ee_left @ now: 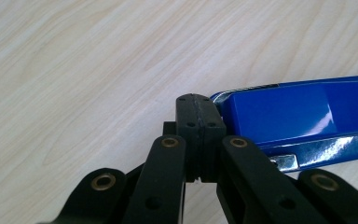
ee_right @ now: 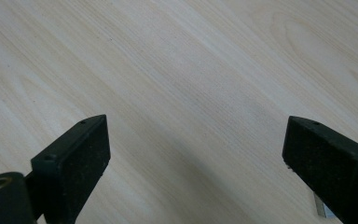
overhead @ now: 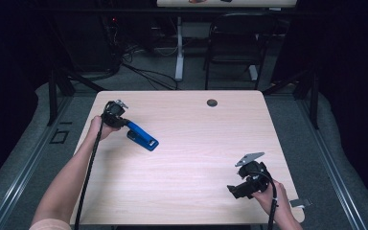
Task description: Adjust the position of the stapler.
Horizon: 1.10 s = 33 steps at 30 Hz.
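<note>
Left tongs (ee_left: 198,135): yours, closed pad against pad with nothing between them; they sit at the surface's left side, pressed up beside the stapler's end.
Stapler (overhead: 143,136): blue, lying flat on the surface (overhead: 187,158) in its left half, pointing away from your left hand (overhead: 97,127); in the left gripper view (ee_left: 303,112) its blue top and chrome base touch the right side of the closed pads, though contact is hard to confirm from above.
Right tongs (ee_right: 196,168): wide open, bare wood between the pads; held low near the surface's front right corner (overhead: 239,188), well apart from the stapler.
</note>
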Each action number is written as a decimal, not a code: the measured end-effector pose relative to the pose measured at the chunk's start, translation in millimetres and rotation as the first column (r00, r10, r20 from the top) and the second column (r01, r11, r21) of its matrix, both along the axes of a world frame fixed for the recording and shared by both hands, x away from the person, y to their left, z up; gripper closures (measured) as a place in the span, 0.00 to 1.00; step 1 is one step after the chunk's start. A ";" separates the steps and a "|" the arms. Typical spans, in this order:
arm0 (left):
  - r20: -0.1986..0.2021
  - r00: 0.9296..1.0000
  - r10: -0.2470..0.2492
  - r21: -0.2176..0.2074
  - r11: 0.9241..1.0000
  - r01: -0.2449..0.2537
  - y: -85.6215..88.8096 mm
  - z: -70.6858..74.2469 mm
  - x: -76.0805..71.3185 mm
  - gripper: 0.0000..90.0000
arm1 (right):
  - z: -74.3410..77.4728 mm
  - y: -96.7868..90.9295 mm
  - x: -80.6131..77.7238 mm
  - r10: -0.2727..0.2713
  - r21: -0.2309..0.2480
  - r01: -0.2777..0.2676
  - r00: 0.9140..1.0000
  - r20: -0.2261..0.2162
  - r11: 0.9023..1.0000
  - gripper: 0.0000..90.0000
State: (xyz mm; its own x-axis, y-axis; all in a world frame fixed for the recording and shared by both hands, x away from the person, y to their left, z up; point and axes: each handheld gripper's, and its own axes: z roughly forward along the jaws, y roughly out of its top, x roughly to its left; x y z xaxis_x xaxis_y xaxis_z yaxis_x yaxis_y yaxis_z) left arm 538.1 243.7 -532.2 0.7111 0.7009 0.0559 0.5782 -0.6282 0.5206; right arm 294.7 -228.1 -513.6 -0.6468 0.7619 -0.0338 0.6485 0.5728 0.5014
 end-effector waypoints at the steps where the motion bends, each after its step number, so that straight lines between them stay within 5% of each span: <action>1: -0.003 1.000 -0.007 -0.003 1.000 0.007 -1.5 0.1 -0.1 1.00 | -0.2 0.2 0.0 0.002 -0.002 -0.002 1.000 0.001 1.000 0.08; 17: -0.006 0.998 -0.055 -0.041 0.998 0.055 -23.5 -1.9 -5.7 1.00 | -0.5 0.5 -0.2 0.004 -0.017 -0.004 1.000 -0.006 1.000 0.08; 33: -0.009 0.988 -0.156 -0.048 0.987 0.156 -55.8 -2.2 -15.9 1.00 | -1.5 1.2 -0.3 0.007 -0.017 -0.007 1.000 -0.010 1.000 0.08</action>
State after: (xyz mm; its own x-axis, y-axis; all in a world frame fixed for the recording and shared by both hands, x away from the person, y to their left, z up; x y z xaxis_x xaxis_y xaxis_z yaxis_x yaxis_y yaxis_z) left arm 522.1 187.9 -534.4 0.8124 0.5828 0.0157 0.4819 -0.6865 0.5445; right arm 294.5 -226.9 -515.1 -0.6525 0.7567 -0.0401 0.6494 0.5857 0.4849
